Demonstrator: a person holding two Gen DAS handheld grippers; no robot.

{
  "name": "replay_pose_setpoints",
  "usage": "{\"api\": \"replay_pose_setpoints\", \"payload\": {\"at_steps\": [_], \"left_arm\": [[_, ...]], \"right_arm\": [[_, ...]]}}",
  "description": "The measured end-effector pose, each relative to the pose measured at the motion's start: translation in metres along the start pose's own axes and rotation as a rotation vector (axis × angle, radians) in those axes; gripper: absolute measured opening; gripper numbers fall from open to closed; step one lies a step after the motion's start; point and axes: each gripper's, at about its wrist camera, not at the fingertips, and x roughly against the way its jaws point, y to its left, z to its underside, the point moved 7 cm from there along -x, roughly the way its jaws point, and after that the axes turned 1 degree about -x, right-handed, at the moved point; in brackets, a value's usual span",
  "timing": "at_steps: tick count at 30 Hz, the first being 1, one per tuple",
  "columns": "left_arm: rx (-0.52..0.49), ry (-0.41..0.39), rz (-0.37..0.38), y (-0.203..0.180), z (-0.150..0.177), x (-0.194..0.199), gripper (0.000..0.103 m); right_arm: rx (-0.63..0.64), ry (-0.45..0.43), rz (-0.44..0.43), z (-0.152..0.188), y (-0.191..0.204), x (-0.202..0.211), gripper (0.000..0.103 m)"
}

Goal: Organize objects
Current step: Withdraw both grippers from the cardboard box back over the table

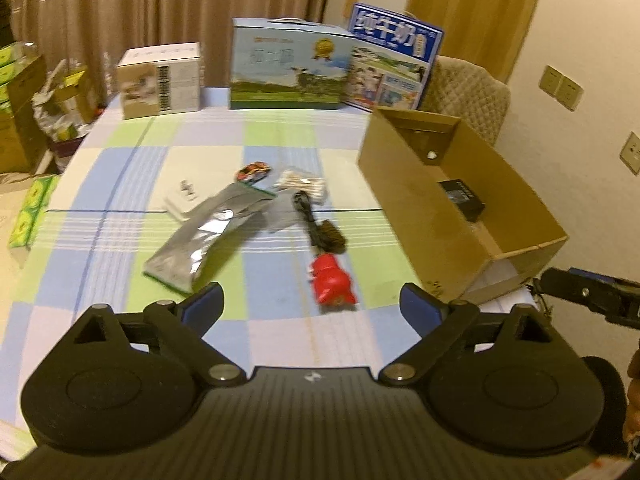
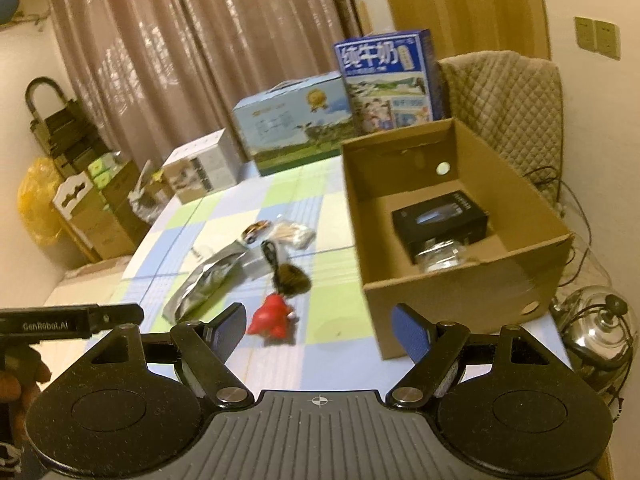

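An open cardboard box (image 1: 404, 196) (image 2: 448, 292) stands at the table's right side, with a black box (image 2: 440, 216) and a clear wrapped item (image 2: 438, 258) inside. Loose on the checked cloth lie a red toy (image 1: 333, 284) (image 2: 272, 316), a dark fuzzy keychain (image 1: 326, 232) (image 2: 290, 276), a silver foil pouch (image 1: 208, 236) (image 2: 208, 280), a bag of cotton swabs (image 1: 302, 184) (image 2: 294, 234), a small patterned item (image 1: 252, 171) and a white card (image 1: 182, 200). My left gripper (image 1: 312, 304) is open, empty, just short of the red toy. My right gripper (image 2: 320, 332) is open and empty, between the toy and the cardboard box.
Cartons line the table's far edge: a white one (image 1: 160, 80), a blue-green one (image 1: 288, 68) and a blue milk carton (image 1: 392, 60). A quilted chair (image 2: 508, 100) stands behind the cardboard box. A metal kettle (image 2: 596, 328) sits low at the right. More boxes stack at the left.
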Motion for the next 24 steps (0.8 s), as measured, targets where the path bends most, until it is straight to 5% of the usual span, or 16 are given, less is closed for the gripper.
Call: {"api": "replay_pose_setpoints", "payload": {"at_steps": [7, 24], "left_arm": [[0.009, -0.015, -0.049, 0.031, 0.006, 0.013, 0.102], [0.033, 0.004, -0.071, 0.065, 0.018, 0.016, 0.102]], "right_arm": [[0.030, 0.035, -0.020, 0.015, 0.020, -0.011, 0.077], [0.068, 0.065, -0.040, 0.025, 0.047, -0.033, 0.077]]}}
